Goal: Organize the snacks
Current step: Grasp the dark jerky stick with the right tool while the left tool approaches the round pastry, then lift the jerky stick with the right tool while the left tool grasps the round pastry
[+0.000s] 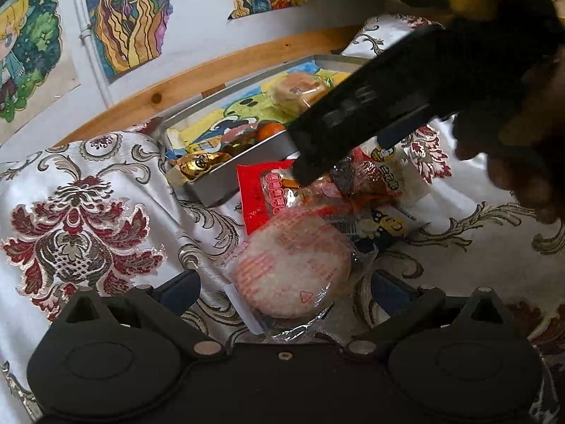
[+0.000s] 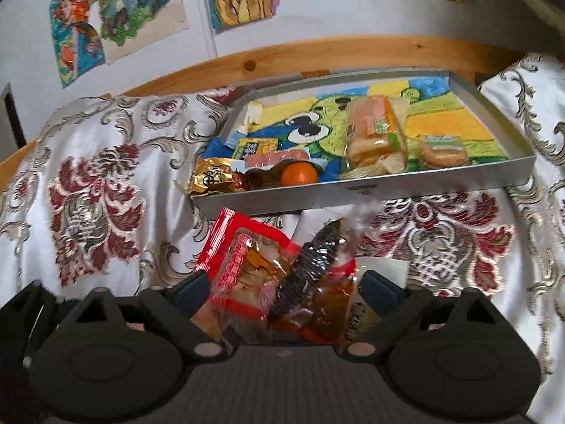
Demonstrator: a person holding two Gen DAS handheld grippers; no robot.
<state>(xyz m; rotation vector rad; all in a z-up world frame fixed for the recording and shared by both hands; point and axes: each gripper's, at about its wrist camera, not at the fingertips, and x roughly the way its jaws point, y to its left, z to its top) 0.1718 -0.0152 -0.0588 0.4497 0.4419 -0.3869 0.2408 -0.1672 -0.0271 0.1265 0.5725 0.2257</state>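
Between our right gripper point(image 2: 284, 284)'s spread, unclenched fingers at lower centre sits the red snack packet point(image 2: 243, 265), light, crinkly and slippery (best pinched by its sealed edge), while our left gripper point(image 1: 286, 282), likewise unclenched, brackets the round rice cracker point(image 1: 291, 265), brittle inside its wrapper.

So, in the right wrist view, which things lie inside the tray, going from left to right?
Gold wrapper → orange → large bread pack → small cake pack, all inside the grey tray.
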